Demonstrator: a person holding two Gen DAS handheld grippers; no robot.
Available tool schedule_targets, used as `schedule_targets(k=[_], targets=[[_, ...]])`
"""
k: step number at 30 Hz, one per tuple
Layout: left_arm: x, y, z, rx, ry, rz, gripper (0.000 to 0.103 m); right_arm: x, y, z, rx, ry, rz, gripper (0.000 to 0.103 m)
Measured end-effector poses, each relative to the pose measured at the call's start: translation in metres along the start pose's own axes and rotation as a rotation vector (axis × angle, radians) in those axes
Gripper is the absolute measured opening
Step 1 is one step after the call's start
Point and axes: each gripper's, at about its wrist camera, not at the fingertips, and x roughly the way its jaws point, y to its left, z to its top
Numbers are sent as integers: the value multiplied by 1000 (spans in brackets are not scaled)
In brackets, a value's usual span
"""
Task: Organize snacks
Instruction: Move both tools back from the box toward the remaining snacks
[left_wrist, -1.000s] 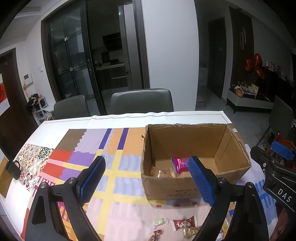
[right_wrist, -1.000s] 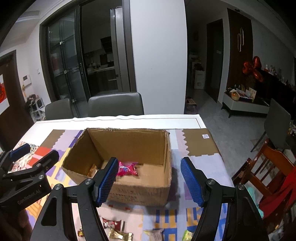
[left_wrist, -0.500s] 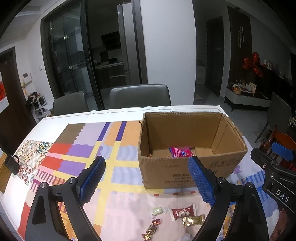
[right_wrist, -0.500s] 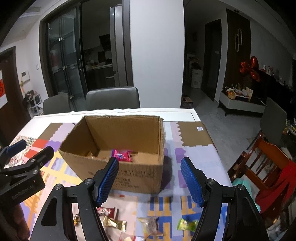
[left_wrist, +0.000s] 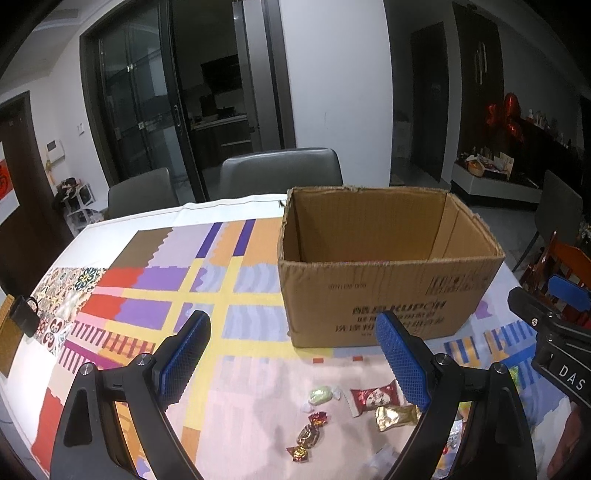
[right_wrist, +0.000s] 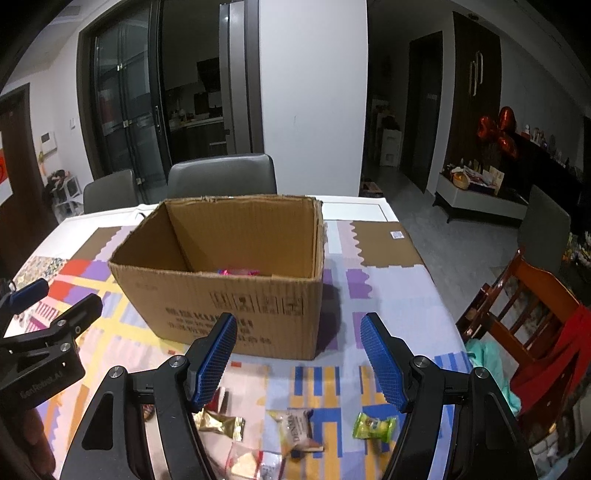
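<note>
An open cardboard box (left_wrist: 388, 291) (right_wrist: 236, 295) stands on the table; a pink wrapper (right_wrist: 238, 272) shows just over its near rim. Loose snacks lie in front of it: a red-and-white candy (left_wrist: 373, 398), a gold packet (left_wrist: 395, 415) (right_wrist: 219, 424), a pale green candy (left_wrist: 320, 394), a twisted red-gold candy (left_wrist: 310, 432), a biscuit pack (right_wrist: 295, 428) and a green candy (right_wrist: 373, 428). My left gripper (left_wrist: 291, 354) is open and empty above the left snacks. My right gripper (right_wrist: 299, 358) is open and empty above the right snacks.
A colourful patchwork cloth (left_wrist: 155, 295) covers the table. Grey chairs (left_wrist: 280, 173) stand behind it. A wooden chair with red cloth (right_wrist: 535, 317) stands off the right edge. A black clip (left_wrist: 24, 314) sits at the left edge.
Both grippers have pulled back and dropped lower, away from the box. More loose snacks have come into view; the box's inside is now mostly hidden behind its near wall.
</note>
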Motion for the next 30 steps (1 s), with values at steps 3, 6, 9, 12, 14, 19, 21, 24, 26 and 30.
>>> schedule_targets(k=[3,6,9,12,14,19,21,24,26,30], targets=[[3,0,-8,-6,13,2,92,0,0,-7,-5,4,-9,70],[7,-2,-16,1,27,-1,92,1,1,-14,-18,6,-16,70],[10,-2,-25,0,33,-1,92,1,3,-22,-24,10,-15,70],[14,-1,-32,-13,45,-10,92,2,3,-26,-26,16,-13,70],[17,-1,-38,-13,52,-15,92,3,4,-30,-32,19,-13,70],[24,-3,-51,-8,67,-18,91,9,3,-43,-26,37,-7,70],[27,-5,-58,-2,68,-19,91,12,2,-49,-19,40,-13,70],[31,-6,-65,4,76,-23,91,16,1,-57,-18,51,-13,70],[33,-5,-69,1,77,-20,91,18,1,-62,-24,58,-15,70],[38,-4,-76,-1,87,-21,91,25,2,-72,-27,73,-18,70]])
